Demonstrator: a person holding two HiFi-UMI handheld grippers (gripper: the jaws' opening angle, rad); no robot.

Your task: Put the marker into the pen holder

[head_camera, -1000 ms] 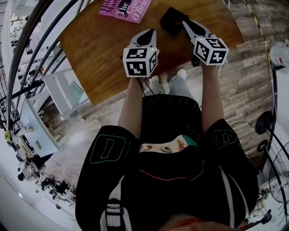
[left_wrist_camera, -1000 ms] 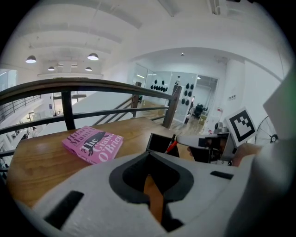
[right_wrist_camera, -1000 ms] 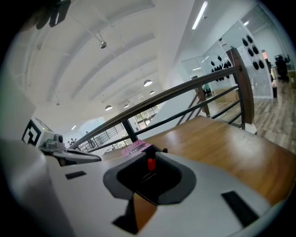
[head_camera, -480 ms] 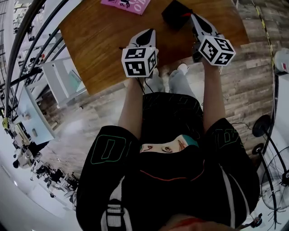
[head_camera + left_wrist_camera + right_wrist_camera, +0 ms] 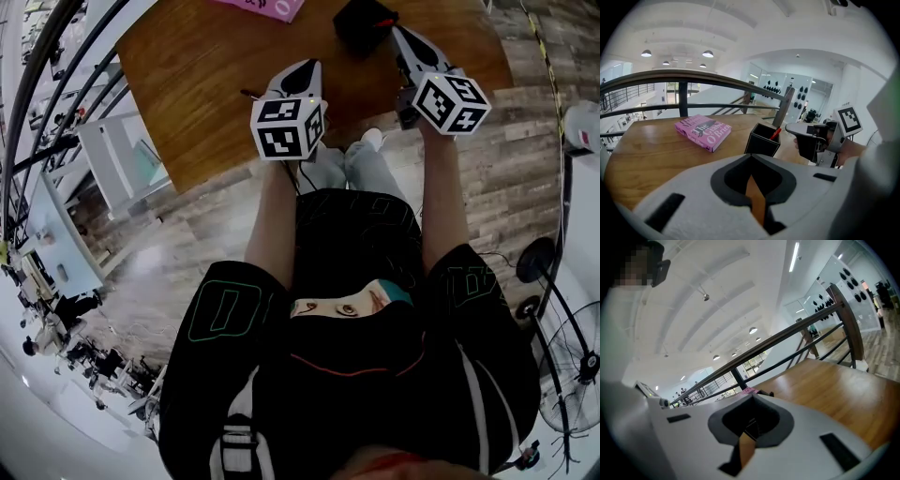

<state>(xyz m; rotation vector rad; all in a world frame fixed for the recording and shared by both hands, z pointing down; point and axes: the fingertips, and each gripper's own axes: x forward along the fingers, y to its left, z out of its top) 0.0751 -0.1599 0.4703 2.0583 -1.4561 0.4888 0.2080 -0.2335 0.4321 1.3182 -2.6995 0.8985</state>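
Note:
A black square pen holder [image 5: 361,23] stands on the wooden table [image 5: 206,84], with a red marker [image 5: 385,21] leaning inside it. The left gripper view shows that same holder [image 5: 761,140] and the marker [image 5: 776,134] poking out of its top. My right gripper [image 5: 397,34] hovers just right of the holder, shut and holding nothing. My left gripper [image 5: 302,67] is over the table's near part, well left of the holder, also shut and holding nothing. In the right gripper view, only the holder's top edge [image 5: 765,393] peeks over the jaws.
A pink book [image 5: 703,132] lies flat on the table, left of the holder. A dark railing [image 5: 693,77] runs behind the table's far edge. The person's legs and shoes [image 5: 352,164] are below the near edge, on a plank floor.
The right gripper has drawn a little away from the holder, toward the right. The table has slid upward in the head view. The left gripper has hardly moved.

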